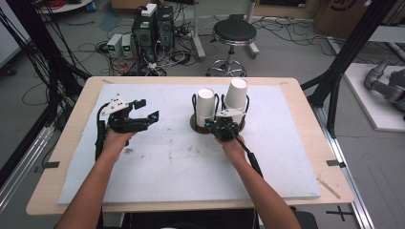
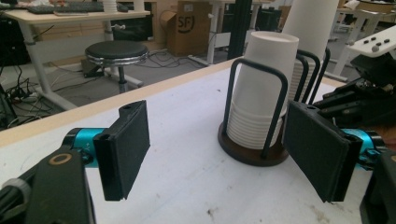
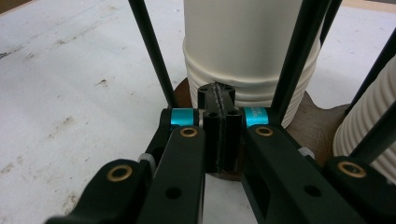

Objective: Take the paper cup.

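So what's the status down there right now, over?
Left tongs open, empty. Right tongs shut at cup holder base. Cup stacks standing. Nothing in the way.

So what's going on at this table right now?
A person is working with a hand-held gripper in each hand at a holder of stacked paper cups. The right gripper has its jaws shut and rests against the wooden base of the cup holder, right in front of the left cup stack. The left gripper hangs open off to the left, holding nothing, aimed toward the cups. The right cup stack stands untouched.
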{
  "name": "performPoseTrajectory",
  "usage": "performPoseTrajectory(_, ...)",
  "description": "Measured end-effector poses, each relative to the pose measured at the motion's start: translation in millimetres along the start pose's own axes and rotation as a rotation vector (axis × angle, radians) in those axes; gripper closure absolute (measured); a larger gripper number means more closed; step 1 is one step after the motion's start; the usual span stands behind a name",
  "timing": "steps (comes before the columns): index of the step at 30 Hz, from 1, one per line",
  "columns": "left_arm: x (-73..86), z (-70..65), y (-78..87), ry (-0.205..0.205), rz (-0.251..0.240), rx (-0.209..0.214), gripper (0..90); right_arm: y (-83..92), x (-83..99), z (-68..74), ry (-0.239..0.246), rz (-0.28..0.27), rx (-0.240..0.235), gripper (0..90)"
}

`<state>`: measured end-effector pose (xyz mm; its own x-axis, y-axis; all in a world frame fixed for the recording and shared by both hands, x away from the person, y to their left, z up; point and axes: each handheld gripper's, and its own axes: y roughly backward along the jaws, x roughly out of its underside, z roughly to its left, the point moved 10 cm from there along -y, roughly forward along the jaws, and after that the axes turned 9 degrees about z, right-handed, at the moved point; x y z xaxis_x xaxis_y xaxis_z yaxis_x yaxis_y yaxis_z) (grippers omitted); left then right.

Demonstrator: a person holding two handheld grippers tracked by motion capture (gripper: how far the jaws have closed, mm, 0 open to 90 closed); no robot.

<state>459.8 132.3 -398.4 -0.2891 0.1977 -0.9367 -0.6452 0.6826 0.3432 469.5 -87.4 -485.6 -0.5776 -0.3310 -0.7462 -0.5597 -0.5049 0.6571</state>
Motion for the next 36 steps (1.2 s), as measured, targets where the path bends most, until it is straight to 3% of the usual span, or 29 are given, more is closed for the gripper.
performPoseTrajectory(3,-4.1,-0.7,-3.7,-0.008,-0.004,0.01,23.3,-0.1,0.0,0.0,0.001,0.0,0.002,90.0)
performPoseTrajectory(5,-9.0,-1.0,-9.3,-0.038,-0.014,0.016,24.5,-0.1,0.0,0.0,-0.001,0.001,0.003,90.0)
performPoseTrajectory(9,-10.3,-0.6,-16.1,-0.048,0.004,0.03,25.2,-0.4,0.5,-0.1,-0.003,0.003,0.006,90.0)
performPoseTrajectory(11,-12.1,-0.6,-20.5,-0.039,0.012,0.039,25.3,-0.4,0.5,0.0,-0.003,0.003,0.004,90.0)
performPoseTrajectory(12,-14.8,-3.0,-25.5,0.004,0.031,0.07,25.4,-0.6,0.2,0.2,-0.008,0.001,0.004,90.0)
performPoseTrajectory(13,-17.3,-5.0,-27.9,0.02,0.03,0.09,25.4,-0.7,0.3,0.4,-0.008,0.001,0.004,90.0)
performPoseTrajectory(15,-19.6,-7.0,-30.8,0.026,0.039,0.109,25.4,-1.0,0.1,-0.2,-0.005,-0.002,0.006,90.0)
performPoseTrajectory(19,-33.4,-15.1,-49.3,-0.013,0.06,0.144,23.5,-1.5,0.1,0.0,-0.005,-0.002,0.004,90.0)
performPoseTrajectory(21,-36.7,-16.1,-57.9,-0.032,0.079,0.136,23.3,-1.3,0.4,0.1,-0.006,0.001,0.006,90.0)
performPoseTrajectory(36,-65.3,-37.0,-96.6,-0.058,0.072,0.204,23.6,-1.6,0.2,0.3,-0.005,-0.002,0.007,90.0)
